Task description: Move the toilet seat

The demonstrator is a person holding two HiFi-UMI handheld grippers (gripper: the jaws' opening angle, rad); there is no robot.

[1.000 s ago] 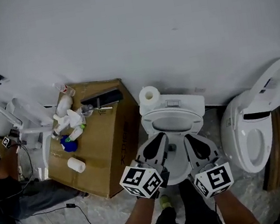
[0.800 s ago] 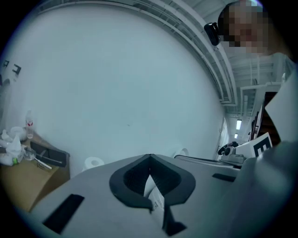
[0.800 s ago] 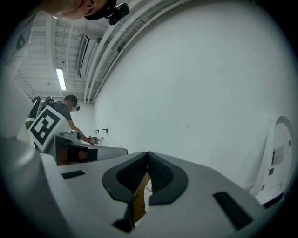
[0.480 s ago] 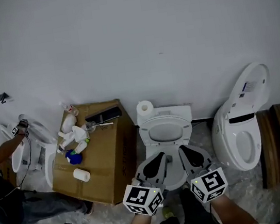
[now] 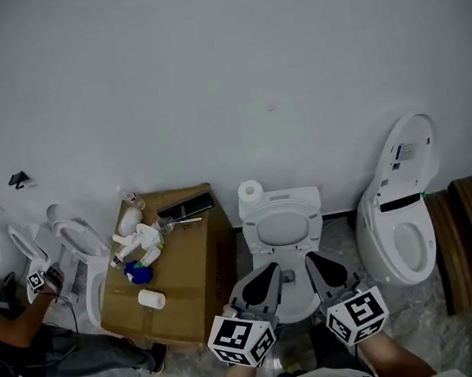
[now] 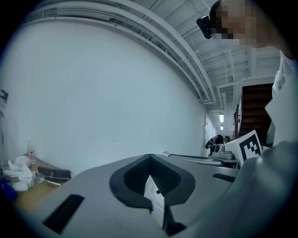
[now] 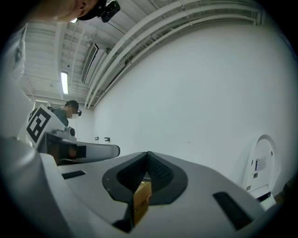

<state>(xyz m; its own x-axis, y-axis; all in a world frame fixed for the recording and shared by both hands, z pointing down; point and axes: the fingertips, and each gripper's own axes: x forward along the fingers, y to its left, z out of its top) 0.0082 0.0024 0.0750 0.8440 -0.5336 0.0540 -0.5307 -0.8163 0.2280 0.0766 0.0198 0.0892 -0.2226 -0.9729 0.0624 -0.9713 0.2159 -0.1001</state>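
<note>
The white oval seat (image 5: 283, 227) lies flat on the bowl of the middle toilet (image 5: 288, 198), which stands against the wall with a paper roll (image 5: 252, 192) on the left end of its tank. Just left of the toilet stands a cardboard box (image 5: 187, 270). On its closed top lie white bottles (image 5: 129, 218), a blue thing (image 5: 138, 272), a short white roll (image 5: 152, 299) and a flat black item (image 5: 185, 207). To the toilet's right stands a second toilet (image 5: 396, 229) with its lid raised. Further left, past the box, a person (image 5: 28, 328) crouches. Both grippers hover side by side over the front of the bowl, pointing toward the tank. The left gripper (image 5: 268, 270) has its jaws closed on nothing, and the right gripper (image 5: 314, 259) likewise has its jaws together and empty.
</note>
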